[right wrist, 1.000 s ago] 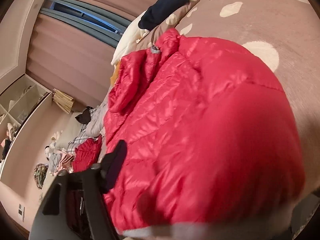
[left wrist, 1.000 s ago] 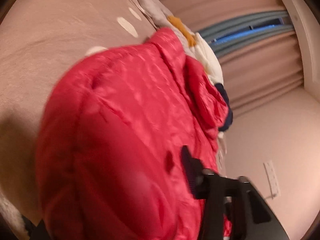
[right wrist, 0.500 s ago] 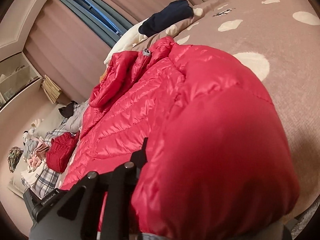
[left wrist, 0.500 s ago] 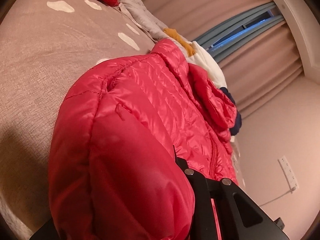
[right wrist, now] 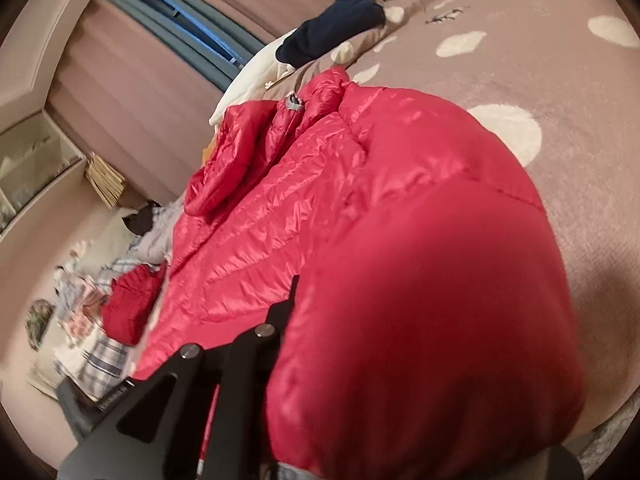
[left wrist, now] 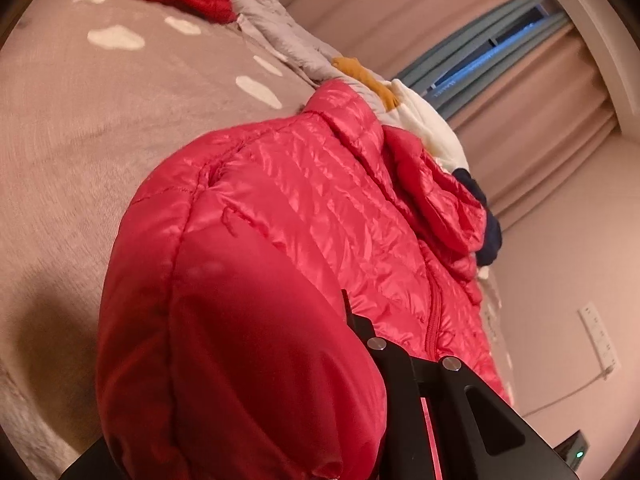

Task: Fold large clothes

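Since both tongs, left [left wrist: 352,320] and right [right wrist: 288,300], pinch only the slippery red quilted puffer jacket [left wrist: 320,208], its hem could slide free mid-fold.

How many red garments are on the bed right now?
2. The red puffer jacket lies spread in the foreground, both grippers shut on its near end. A smaller bunched red garment sits in the clothes pile beyond it. Others may be buried.
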`<state>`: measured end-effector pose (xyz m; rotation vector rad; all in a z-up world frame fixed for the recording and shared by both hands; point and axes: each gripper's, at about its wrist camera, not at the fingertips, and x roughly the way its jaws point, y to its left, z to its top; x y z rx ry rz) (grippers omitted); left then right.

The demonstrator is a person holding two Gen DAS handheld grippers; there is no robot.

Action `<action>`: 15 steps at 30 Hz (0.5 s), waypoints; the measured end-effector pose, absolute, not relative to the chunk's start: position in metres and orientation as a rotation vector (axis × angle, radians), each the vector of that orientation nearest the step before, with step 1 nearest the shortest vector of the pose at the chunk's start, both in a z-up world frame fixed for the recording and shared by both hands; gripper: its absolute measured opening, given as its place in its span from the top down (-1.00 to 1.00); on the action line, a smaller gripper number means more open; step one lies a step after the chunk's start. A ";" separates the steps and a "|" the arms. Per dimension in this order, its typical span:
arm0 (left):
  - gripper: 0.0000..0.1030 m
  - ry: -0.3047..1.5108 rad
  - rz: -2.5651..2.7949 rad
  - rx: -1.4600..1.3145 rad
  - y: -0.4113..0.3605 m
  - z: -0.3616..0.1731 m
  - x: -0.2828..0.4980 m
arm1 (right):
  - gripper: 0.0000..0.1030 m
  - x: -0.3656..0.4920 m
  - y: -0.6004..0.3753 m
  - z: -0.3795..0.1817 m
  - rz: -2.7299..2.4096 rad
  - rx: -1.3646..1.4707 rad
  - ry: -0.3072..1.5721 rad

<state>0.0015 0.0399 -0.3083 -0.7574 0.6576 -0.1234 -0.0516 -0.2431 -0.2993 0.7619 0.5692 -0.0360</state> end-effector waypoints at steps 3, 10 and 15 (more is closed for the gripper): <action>0.73 0.658 -0.098 -0.708 0.037 -0.302 -0.002 | 0.81 -0.054 -0.235 -0.285 -0.046 0.655 0.558; 0.73 0.626 -0.084 -0.634 0.032 -0.282 -0.013 | 0.81 -0.063 -0.245 -0.266 -0.024 0.676 0.514; 0.73 0.603 -0.089 -0.560 0.025 -0.264 -0.021 | 0.81 -0.073 -0.249 -0.254 -0.020 0.668 0.483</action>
